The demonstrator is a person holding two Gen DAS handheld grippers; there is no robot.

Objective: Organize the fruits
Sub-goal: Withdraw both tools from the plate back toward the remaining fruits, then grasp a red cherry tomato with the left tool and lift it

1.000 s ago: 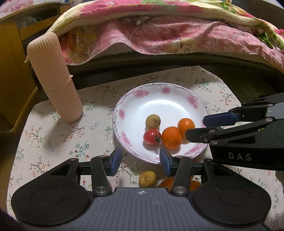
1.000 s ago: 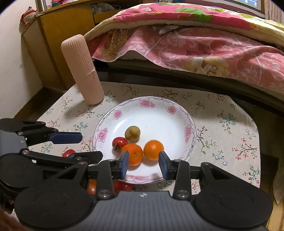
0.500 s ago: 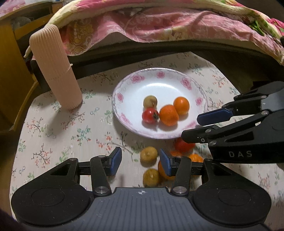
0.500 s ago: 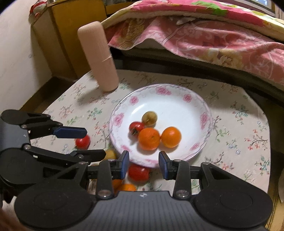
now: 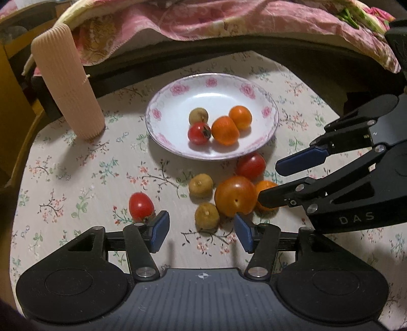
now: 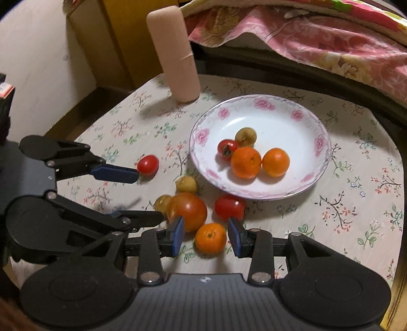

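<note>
A white plate with pink flowers (image 5: 162, 137) (image 6: 323, 163) holds two oranges, a small red tomato and a brownish fruit. In front of it on the floral cloth lie a big orange-red tomato (image 5: 235, 195) (image 6: 189, 210), a small orange (image 6: 210, 238), a red tomato (image 5: 250, 165) (image 6: 229, 205), two brownish fruits (image 5: 206, 216) and, to the left, a lone red tomato (image 5: 141, 205) (image 6: 148, 165). My left gripper (image 5: 201, 233) is open and empty, with a brownish fruit just ahead of it. My right gripper (image 6: 205, 235) is open, with the small orange between its fingers.
A tall ribbed pink cylinder (image 5: 67, 84) (image 6: 175, 54) stands at the table's back left. A bed with a pink flowered quilt (image 5: 229, 17) runs behind the table. A wooden cabinet (image 6: 119, 38) stands at the left. The table edge curves close on the right.
Both grippers have pulled back toward the near edge of the table and lowered. The loose fruits in front of the plate have come into view. Both grippers stay open.
</note>
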